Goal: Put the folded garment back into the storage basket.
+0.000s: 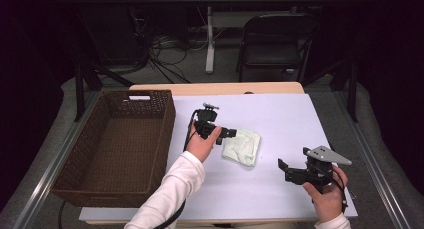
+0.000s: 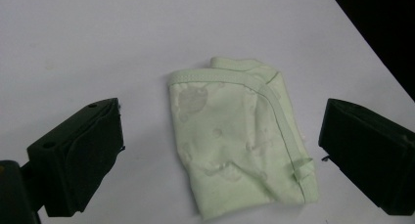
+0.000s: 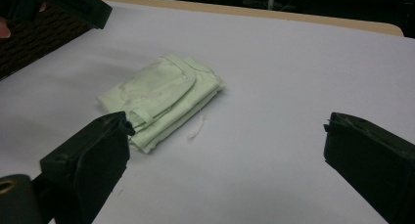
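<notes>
While the folded green cloth [image 1: 242, 146] lies flat on the white table [image 1: 280, 119] just right of the wicker basket [image 1: 120, 149], the left gripper [image 2: 215, 150] is held directly above it, jaws wide and empty; the right gripper [image 1: 287, 170], likewise agape, is kept farther off

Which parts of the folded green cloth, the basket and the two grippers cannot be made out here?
- Folded pale green cloth: its underside is hidden against the white table sheet; the garment type is unclear.
- Left gripper: in the high view, partly covered by the hand.
- Wicker basket: the near wall hides the floor behind it.
- Right gripper: jaws cut off by the bottom edge.
</notes>
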The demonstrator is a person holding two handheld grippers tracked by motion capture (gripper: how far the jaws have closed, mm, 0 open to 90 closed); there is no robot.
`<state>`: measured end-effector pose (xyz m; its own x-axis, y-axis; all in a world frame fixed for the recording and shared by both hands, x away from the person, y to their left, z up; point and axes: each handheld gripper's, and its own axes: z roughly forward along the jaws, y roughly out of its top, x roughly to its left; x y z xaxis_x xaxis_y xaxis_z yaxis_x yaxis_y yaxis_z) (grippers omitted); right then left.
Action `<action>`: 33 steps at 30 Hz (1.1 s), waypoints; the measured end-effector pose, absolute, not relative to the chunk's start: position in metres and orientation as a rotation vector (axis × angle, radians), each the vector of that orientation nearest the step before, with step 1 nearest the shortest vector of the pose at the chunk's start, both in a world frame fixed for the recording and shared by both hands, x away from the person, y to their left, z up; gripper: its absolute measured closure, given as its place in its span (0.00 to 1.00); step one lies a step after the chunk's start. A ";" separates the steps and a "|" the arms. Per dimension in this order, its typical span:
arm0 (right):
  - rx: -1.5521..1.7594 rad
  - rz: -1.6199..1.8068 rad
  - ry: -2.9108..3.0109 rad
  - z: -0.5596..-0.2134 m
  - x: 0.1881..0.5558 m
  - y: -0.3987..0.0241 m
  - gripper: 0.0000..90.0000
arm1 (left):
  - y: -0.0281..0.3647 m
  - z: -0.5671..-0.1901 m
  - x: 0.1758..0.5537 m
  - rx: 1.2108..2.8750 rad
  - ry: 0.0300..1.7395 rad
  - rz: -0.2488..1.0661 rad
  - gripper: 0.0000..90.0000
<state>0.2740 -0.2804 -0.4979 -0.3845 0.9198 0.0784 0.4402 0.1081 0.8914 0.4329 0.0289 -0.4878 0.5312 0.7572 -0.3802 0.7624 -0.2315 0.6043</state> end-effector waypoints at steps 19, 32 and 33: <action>1.311 1.224 1.890 -0.499 0.275 -0.280 0.03 | 0.018 -0.503 0.436 2.042 1.260 -0.041 0.03; 1.319 1.227 1.892 -0.499 0.274 -0.280 0.04 | 0.008 -0.508 0.439 2.073 1.245 -0.087 0.06; 1.316 1.227 1.893 -0.499 0.275 -0.280 0.04 | 0.007 -0.509 0.439 2.076 1.244 -0.091 0.06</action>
<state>0.2746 -0.2796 -0.4988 -0.3899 0.9178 0.0748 0.4431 0.1158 0.8890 0.4394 0.0069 -0.5085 0.5354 0.7466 -0.3948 0.7961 -0.2900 0.5311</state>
